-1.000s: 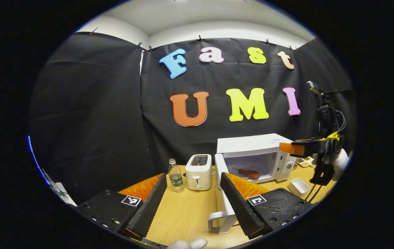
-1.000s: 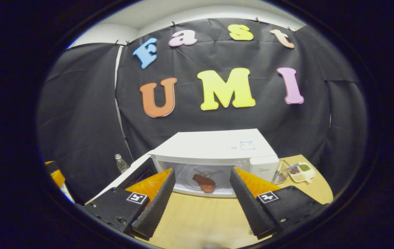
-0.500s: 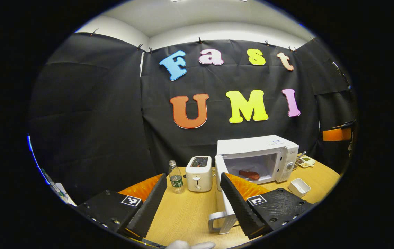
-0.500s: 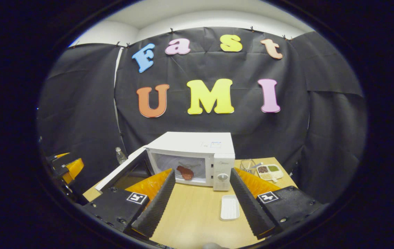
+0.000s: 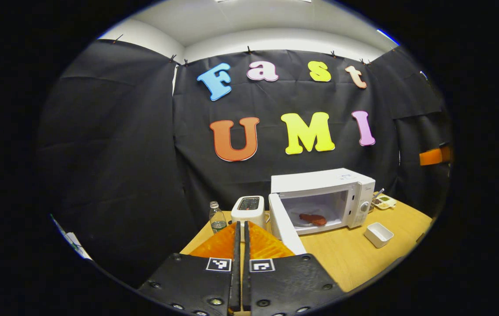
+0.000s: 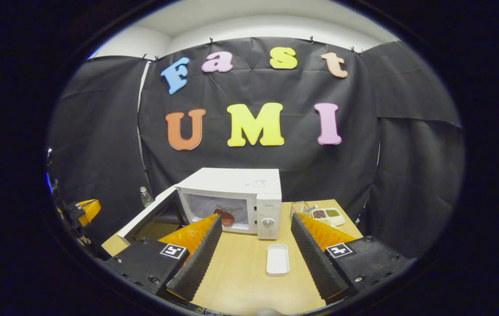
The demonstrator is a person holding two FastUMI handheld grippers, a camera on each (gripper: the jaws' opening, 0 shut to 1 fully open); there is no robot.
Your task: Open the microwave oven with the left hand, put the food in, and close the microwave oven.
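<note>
White microwave oven (image 5: 322,199), bench rear: door (image 5: 285,229) swung open leftward; reddish-brown food (image 5: 313,218) lying inside.

Both cams face microwave (image 5: 322,199) (image 6: 232,199) from table's near side.

Both views are evenly lit, seemingly from overhead: the white ceiling (image 5: 276,22) glows and the wooden table (image 6: 249,263) is bright with soft shadows. The black cloth wall (image 5: 113,153) stays dim. Fisheye distortion bends the edges; focus is sharp, without motion blur.
</note>
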